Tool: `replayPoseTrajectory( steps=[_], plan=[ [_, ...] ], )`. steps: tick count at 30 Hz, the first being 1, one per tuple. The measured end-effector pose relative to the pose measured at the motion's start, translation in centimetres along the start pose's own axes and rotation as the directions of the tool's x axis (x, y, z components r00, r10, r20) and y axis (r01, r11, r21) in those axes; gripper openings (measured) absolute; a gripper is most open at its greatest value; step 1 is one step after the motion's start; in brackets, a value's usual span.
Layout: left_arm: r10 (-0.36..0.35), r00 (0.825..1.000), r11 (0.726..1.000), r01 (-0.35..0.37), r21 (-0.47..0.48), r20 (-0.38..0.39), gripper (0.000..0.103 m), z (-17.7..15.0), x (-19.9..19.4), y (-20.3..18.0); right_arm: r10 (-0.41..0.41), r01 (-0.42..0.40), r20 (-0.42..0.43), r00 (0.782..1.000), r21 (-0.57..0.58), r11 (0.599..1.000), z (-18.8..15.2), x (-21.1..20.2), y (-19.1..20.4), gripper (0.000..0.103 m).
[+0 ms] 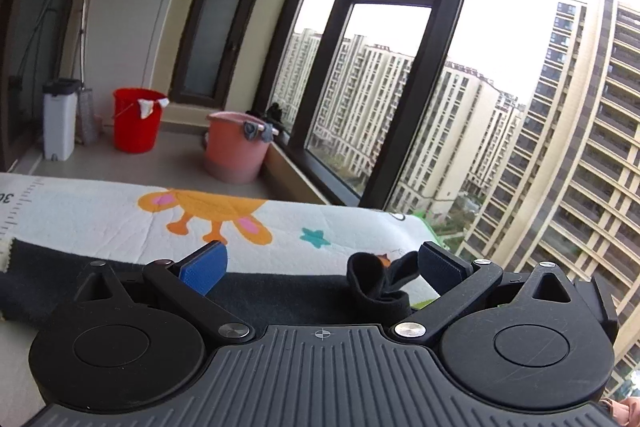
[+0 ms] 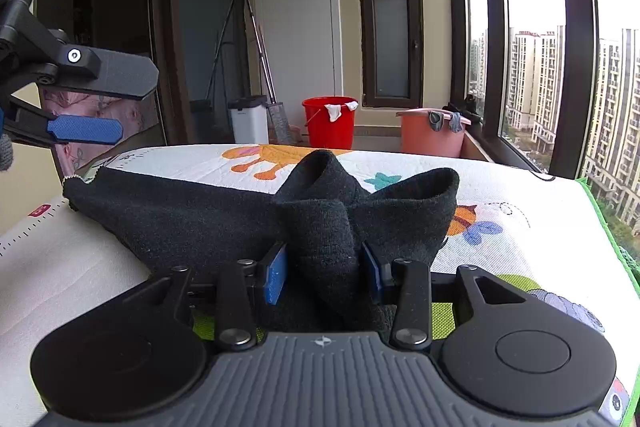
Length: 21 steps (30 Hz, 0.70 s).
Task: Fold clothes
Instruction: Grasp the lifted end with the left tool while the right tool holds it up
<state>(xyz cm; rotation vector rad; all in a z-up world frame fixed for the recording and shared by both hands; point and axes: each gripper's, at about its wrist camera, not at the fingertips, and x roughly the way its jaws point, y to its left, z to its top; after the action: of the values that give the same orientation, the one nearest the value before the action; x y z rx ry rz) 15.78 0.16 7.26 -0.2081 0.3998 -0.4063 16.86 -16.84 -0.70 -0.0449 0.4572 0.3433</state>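
Right gripper: clamped on a bunched fold of the dark knit garment, which spreads ahead and to its left over the printed mat. Left gripper: released, jaws wide, empty, raised above the garment's far-left end.

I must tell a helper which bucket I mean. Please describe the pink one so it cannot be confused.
Look at the floor beyond the cartoon mat, under the big window. Two buckets stand there; the pink bucket is nearer the glass. Unlike the red bucket with its white rag, it carries grey cloths on its rim.
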Motion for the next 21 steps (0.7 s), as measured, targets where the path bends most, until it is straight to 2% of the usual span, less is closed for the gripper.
replayPoseTrajectory(
  steps=[3, 4, 5, 6, 9, 10, 12, 13, 14, 15, 17, 19, 21],
  plan=[
    [0.070, 0.995, 0.996, -0.073, 0.051, 0.066, 0.103, 1.1, -1.1, -1.9, -0.019, 0.019, -0.003, 1.000, -0.029, 0.999, 0.0, 0.1, 0.6, 0.040],
    [0.124, 0.987, 0.990, -0.130, 0.057, 0.099, 0.103, 1.2, -1.0, -2.3, -0.028, 0.028, -0.005, 1.000, -0.044, 0.999, 0.0, 0.1, 0.8, 0.040],
    [0.151, 0.987, 0.985, -0.155, 0.075, 0.062, 0.103, 1.5, 0.0, -2.4, -0.036, 0.036, -0.008, 0.999, -0.058, 0.998, 0.0, 0.1, 1.1, 0.040],
    [0.156, 0.988, 0.985, -0.154, 0.072, -0.020, 0.103, 1.5, 1.5, -2.0, -0.041, 0.040, -0.013, 0.999, -0.066, 0.997, 0.1, 0.1, 1.3, 0.041],
    [0.121, 0.977, 0.989, -0.133, -0.058, -0.175, 0.102, 0.7, 5.3, -0.1, -0.056, 0.052, -0.032, 0.998, -0.101, 0.994, 0.4, 0.1, 2.2, 0.043],
    [0.079, 0.972, 0.989, -0.104, -0.107, -0.221, 0.098, 0.6, 6.5, 0.5, -0.059, 0.054, -0.038, 0.998, -0.121, 0.991, 0.5, 0.2, 2.6, 0.045],
    [0.007, 0.957, 0.987, -0.053, -0.152, -0.290, 0.080, 0.3, 8.6, 1.2, -0.065, 0.057, -0.047, 0.997, -0.155, 0.986, 0.6, 0.2, 3.1, 0.046],
    [-0.027, 0.945, 0.986, -0.029, -0.166, -0.326, 0.063, 0.1, 9.7, 1.4, -0.067, 0.058, -0.050, 0.996, -0.165, 0.985, 0.6, 0.3, 3.2, 0.047],
    [-0.046, 0.931, 0.984, -0.020, -0.176, -0.362, 0.053, -0.3, 10.5, 1.7, -0.070, 0.059, -0.054, 0.996, -0.178, 0.982, 0.7, 0.3, 3.4, 0.047],
    [-0.061, 0.919, 0.984, -0.010, -0.178, -0.391, 0.049, -0.6, 11.5, 1.8, -0.071, 0.060, -0.055, 0.996, -0.183, 0.981, 0.8, 0.4, 3.4, 0.047],
    [-0.065, 0.911, 0.987, -0.002, -0.163, -0.407, 0.032, -1.2, 12.5, 1.8, -0.077, 0.063, -0.061, 0.995, -0.199, 0.978, 0.8, 0.4, 3.5, 0.047],
    [-0.085, 0.914, 0.986, 0.018, -0.168, -0.397, 0.029, -1.3, 12.4, 1.7, -0.077, 0.061, -0.065, 0.995, -0.218, 0.974, 0.8, 0.5, 3.6, 0.047],
    [-0.095, 0.927, 0.984, 0.032, -0.175, -0.363, 0.030, -0.9, 11.5, 1.8, -0.076, 0.057, -0.068, 0.995, -0.245, 0.968, 0.7, 0.7, 3.8, 0.048]
  ],
)
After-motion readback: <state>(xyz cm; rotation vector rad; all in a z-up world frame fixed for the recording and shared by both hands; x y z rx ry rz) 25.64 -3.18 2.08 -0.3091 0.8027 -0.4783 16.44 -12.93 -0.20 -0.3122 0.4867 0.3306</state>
